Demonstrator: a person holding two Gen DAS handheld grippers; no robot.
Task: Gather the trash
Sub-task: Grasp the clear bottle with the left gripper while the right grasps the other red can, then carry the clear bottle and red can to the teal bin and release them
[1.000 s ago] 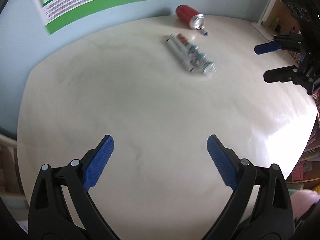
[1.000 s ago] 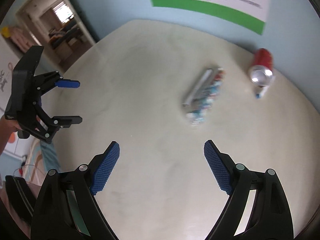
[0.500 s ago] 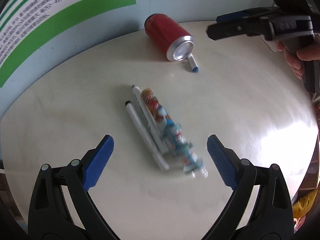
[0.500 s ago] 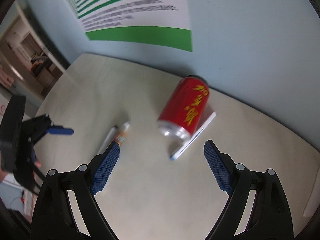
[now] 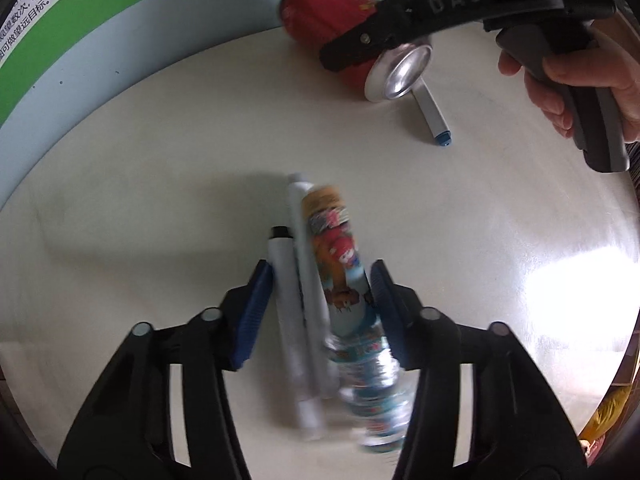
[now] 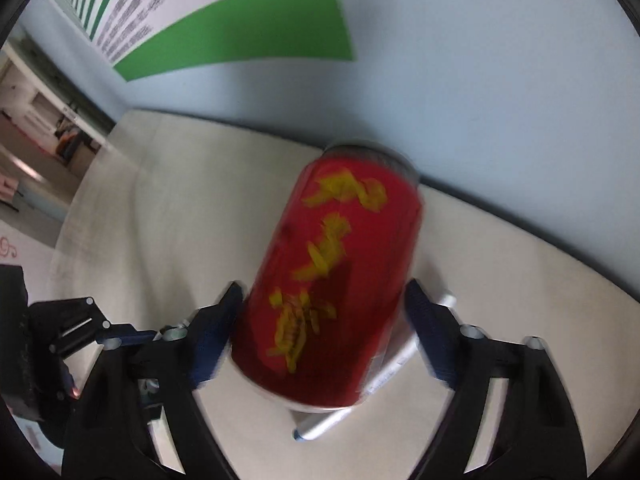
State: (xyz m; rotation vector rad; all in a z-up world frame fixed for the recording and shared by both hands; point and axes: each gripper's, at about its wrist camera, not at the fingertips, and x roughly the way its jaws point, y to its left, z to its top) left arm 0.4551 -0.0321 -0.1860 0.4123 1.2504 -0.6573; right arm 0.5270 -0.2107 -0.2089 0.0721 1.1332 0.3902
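Note:
A small plastic bottle with a colourful cartoon label (image 5: pixel 340 264) lies on the cream round table (image 5: pixel 160 160), with two white markers (image 5: pixel 288 280) beside it. My left gripper (image 5: pixel 322 300) has closed in around the bottle and both markers, pads at their sides. A red can with yellow characters (image 6: pixel 332 280) lies on its side near the wall, also in the left wrist view (image 5: pixel 320 16). My right gripper (image 6: pixel 324 328) straddles the can, its pads close to or touching the can's sides. A white marker with a blue tip (image 6: pixel 384 380) lies under the can's edge.
The pale blue wall with a green and white poster (image 6: pixel 240 24) is right behind the can. The table's rim (image 6: pixel 92 160) curves off to the left, with a doorway beyond. A hand (image 5: pixel 592 80) holds the right gripper's grey handle above the table.
Both grippers moved forward and down onto their objects and narrowed. The left now brackets the bottle and markers; the right now brackets the red can, which fills its view.

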